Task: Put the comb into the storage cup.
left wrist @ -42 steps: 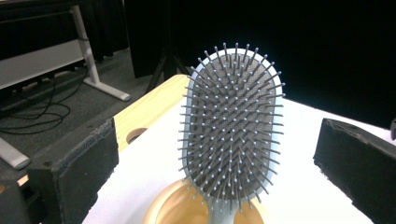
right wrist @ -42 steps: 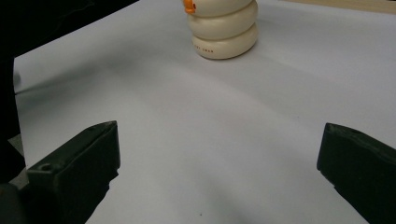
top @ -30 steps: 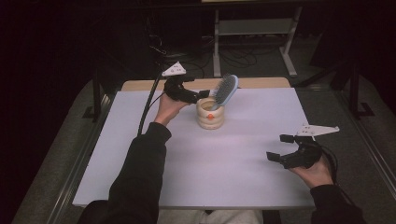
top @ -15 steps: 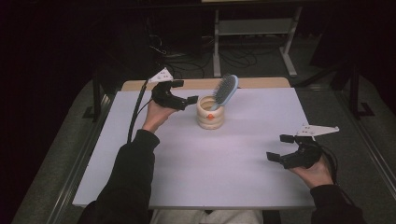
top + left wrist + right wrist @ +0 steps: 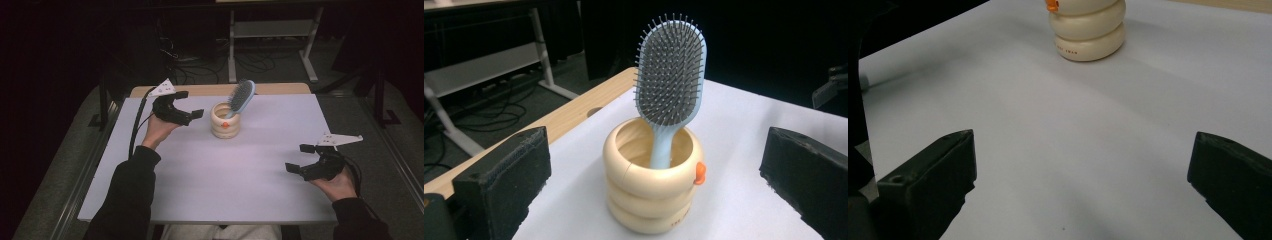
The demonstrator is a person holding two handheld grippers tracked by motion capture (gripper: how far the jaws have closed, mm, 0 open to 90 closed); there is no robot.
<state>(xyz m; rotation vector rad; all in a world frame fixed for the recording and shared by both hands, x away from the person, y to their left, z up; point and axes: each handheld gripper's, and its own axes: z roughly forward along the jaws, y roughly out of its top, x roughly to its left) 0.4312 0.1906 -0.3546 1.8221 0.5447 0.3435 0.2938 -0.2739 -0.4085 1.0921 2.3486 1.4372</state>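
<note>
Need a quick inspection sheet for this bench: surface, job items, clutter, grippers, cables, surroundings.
Surface: white mat over a wooden table; the wood shows along the far edge.
Job's things: cream ringed cup stands upright on the mat; blue hairbrush stands handle-down in it, its head leaning over the rim, bristles facing the left gripper's camera.
Clutter: nothing seen.
Grippers: left gripper open, beside the cup, apart from it; right gripper open, low over the mat's near right part, holding nothing.
Cables: left gripper's cable runs back along the forearm; loose cables on the floor beyond the table.
Surroundings: dark room; white table frame behind.
</note>
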